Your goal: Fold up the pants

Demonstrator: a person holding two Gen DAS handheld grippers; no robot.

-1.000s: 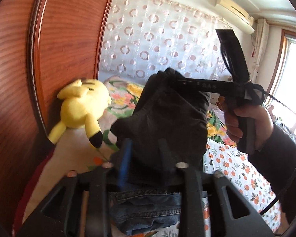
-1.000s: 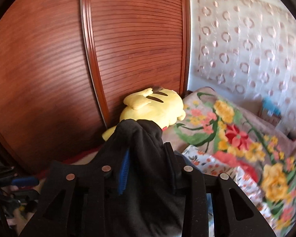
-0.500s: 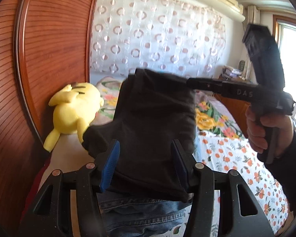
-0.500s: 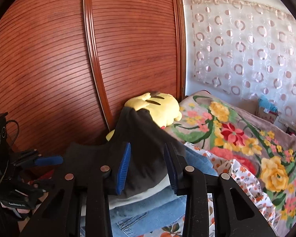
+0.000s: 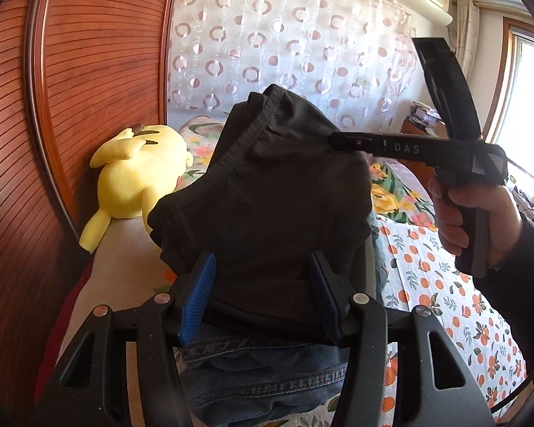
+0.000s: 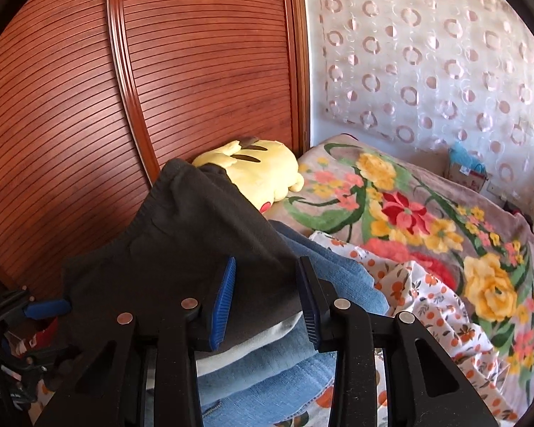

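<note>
Both tongs (image 5: 263, 295) (image 6: 265, 302) stand apart around the black pants (image 5: 267, 199), raised above folded jeans (image 6: 324, 270).

Both claws are now spread apart where a second ago each was clamped on the black pants (image 5: 267, 192). The left claw (image 5: 263, 295) and the right claw (image 6: 265, 300) sit wider, with the cloth resting loosely between the blue pads (image 5: 197, 295).
</note>
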